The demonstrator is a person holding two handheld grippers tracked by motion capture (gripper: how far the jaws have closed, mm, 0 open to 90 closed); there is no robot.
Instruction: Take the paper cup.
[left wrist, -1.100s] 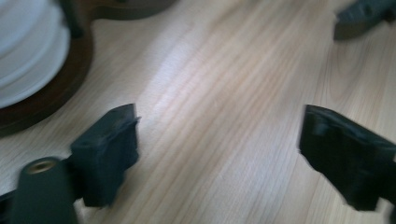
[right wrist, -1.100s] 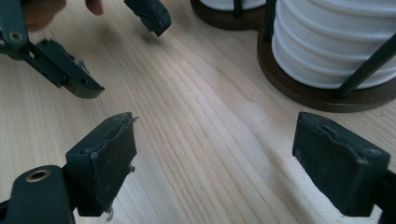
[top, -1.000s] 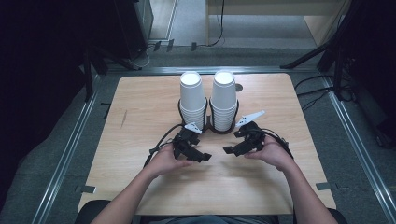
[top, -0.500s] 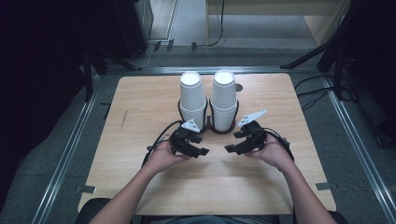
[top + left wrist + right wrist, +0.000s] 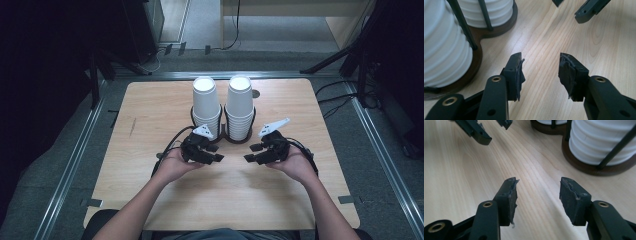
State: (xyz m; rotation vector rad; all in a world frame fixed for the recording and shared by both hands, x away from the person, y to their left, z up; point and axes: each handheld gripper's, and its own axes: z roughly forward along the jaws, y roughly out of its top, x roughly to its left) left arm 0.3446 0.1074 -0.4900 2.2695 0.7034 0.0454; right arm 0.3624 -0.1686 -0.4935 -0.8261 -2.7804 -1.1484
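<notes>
**A:** While the left tongs (image 5: 219, 153) and the right tongs (image 5: 250, 153) are held low over the table (image 5: 150, 115), what is to be feared?

**B:** The cups should be placed first. Two upright piles of white paper cups, the left cup stack (image 5: 206, 102) and the right cup stack (image 5: 240, 102), are set in a dark holder (image 5: 223, 135) at the middle of the table, just on the far side of the tongs. Both tongs have just been narrowed, yet each is left spread with nothing caught between its pads (bare wood is seen through each gap in the gripper views).

**A:** So nothing is gripped. Where could trouble be expected?

**B:** Thin dark posts rise from the holder close against the cups. If the tongs were brought in at the present narrow spread, a post or a cup wall could be struck, and the holder might be pushed away or tipped.

**A:** And if a cup is reached?

**B:** The cups are nested tightly, so several might be lifted together if the pile were pinched low down. A thin paper wall could also be crushed by a hard squeeze, and the pads look ragged, so a slip is judged possible.
</notes>
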